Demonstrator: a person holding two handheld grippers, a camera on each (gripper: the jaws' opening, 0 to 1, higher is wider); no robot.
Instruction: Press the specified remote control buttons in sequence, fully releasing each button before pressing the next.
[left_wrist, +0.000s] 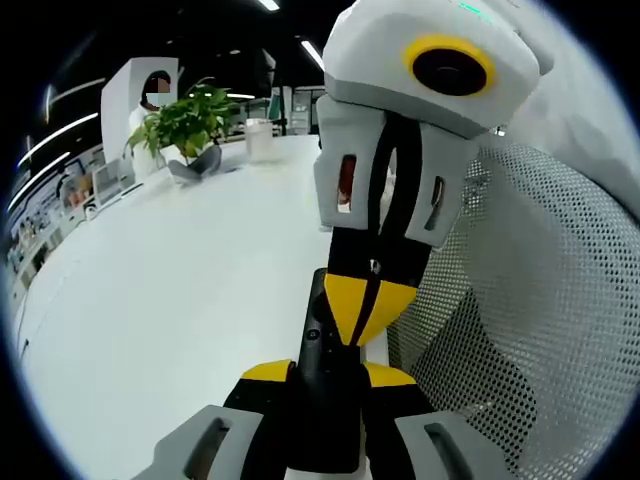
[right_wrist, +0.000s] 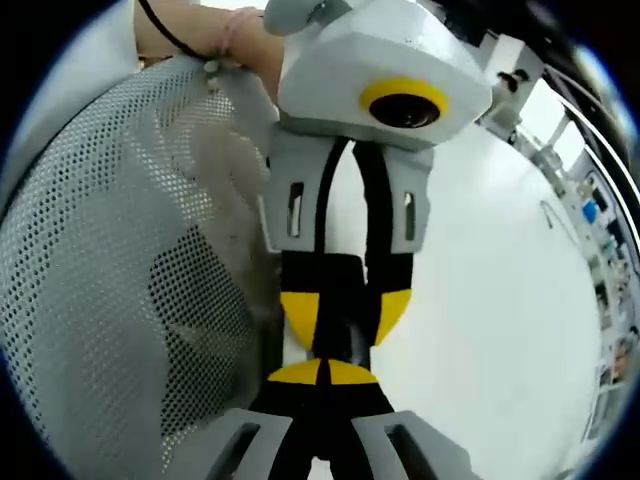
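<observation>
Left gripper view, from left to right: a person (left_wrist: 150, 100) stands far back at the table's far edge, beside a leafy plant (left_wrist: 185, 122) and a clear cup (left_wrist: 259, 138) that rest on the white table (left_wrist: 170, 290). Nearer, at the bottom centre, the left gripper (left_wrist: 330, 375) has its yellow-tipped fingers (left_wrist: 268, 372) clamped on the lower sides of a black remote (left_wrist: 325, 400), which points away along the table near its right edge. The right gripper (left_wrist: 365, 300) comes down from the top, its fingers closed together with the yellow tips resting on the remote's upper face. A white mesh chair back (left_wrist: 540, 300) fills the right side. Right gripper view, left to right: the same chair back (right_wrist: 110, 260) curves across the left, a hand (right_wrist: 215, 35) with a wrist cord shows at the top, and the left gripper (right_wrist: 345, 310) faces the camera at centre, holding the remote (right_wrist: 345, 345) end-on. The right gripper (right_wrist: 322, 373) meets it from below, tips shut. The table (right_wrist: 500, 300) spreads to the right.
</observation>
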